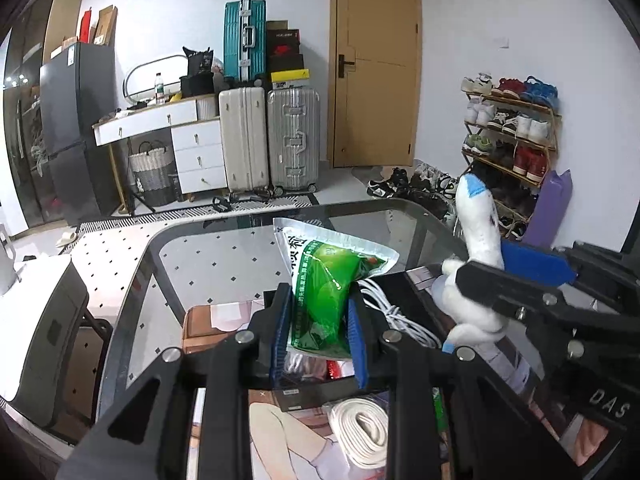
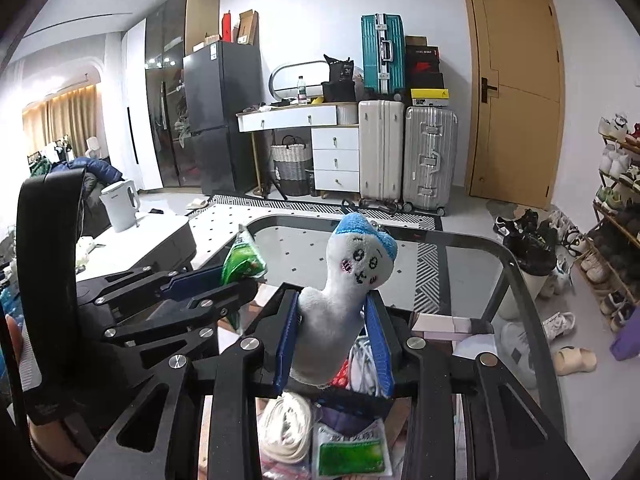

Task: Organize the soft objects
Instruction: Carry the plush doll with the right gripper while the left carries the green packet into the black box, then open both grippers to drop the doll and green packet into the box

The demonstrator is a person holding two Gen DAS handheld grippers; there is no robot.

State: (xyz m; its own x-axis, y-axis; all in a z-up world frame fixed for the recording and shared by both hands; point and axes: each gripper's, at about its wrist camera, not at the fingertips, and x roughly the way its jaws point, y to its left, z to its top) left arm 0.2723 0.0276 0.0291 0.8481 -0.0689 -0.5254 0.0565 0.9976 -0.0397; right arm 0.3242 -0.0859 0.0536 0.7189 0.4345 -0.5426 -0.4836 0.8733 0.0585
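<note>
Left hand-held gripper [image 1: 320, 320]: blue pads pressed tight on the sides of a green liquid-filled pouch [image 1: 326, 280]. The pouch stands up between them, its white printed top corner leaning to the far left, raised clear of the glass tabletop [image 1: 224, 256].

Right hand-held gripper [image 2: 334, 336]: pads clamped on the lower body of a white plush doll [image 2: 344, 280] with a blue cap and a stitched face. The doll is upright, its head above the fingertips and tilted slightly right, also off the tabletop.

The two hand-held grippers sit near each other, side by side; each shows at the edge of the other's view, the doll to the right of the pouch.

Below them, on the near part of the tabletop, lies a loose heap: a coiled white cable [image 1: 396, 312], a rolled cream strap [image 1: 362, 428], and a flat packet with a green label [image 2: 352, 456] just right of the strap. How the heap is contained I cannot tell.

Far side of the room: suitcases [image 1: 294, 136], white drawers, wooden door, shoe rack at right.
</note>
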